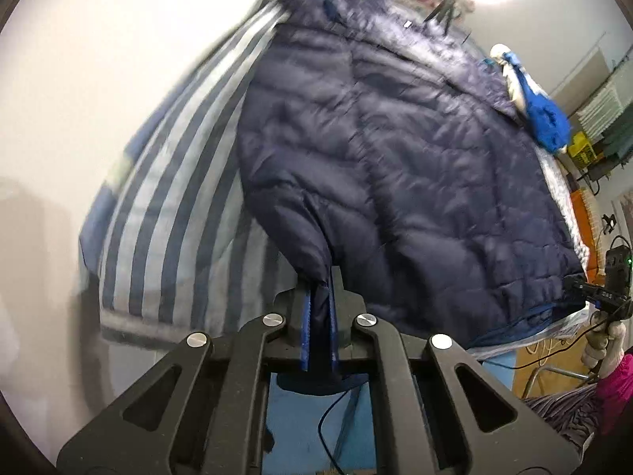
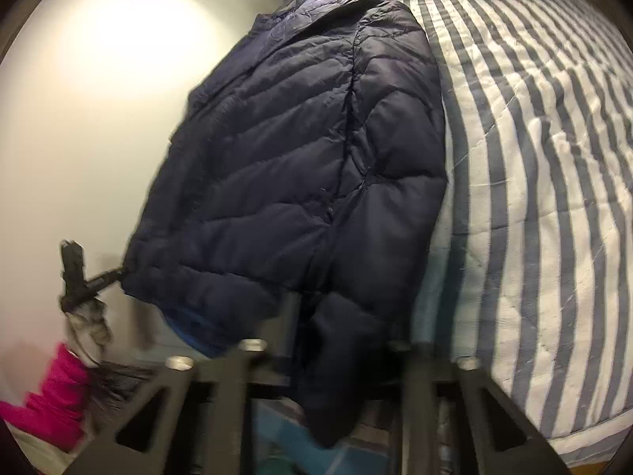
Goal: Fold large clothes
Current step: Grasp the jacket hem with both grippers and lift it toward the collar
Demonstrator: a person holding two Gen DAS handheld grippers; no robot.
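Observation:
A navy quilted puffer jacket lies spread on a bed with a blue-and-white striped cover. My left gripper is shut on the jacket's sleeve cuff, which hangs down between the fingers. In the right wrist view the same jacket fills the middle, and its sleeve drapes over my right gripper, hiding the fingertips. The right gripper also shows in the left wrist view, at the jacket's hem corner. The left gripper shows in the right wrist view at the hem's left corner.
A bright blue garment lies at the far edge of the bed. The striped cover stretches to the right. A pale wall stands behind. A pink sleeve is at the lower left. Cluttered shelves stand at the right.

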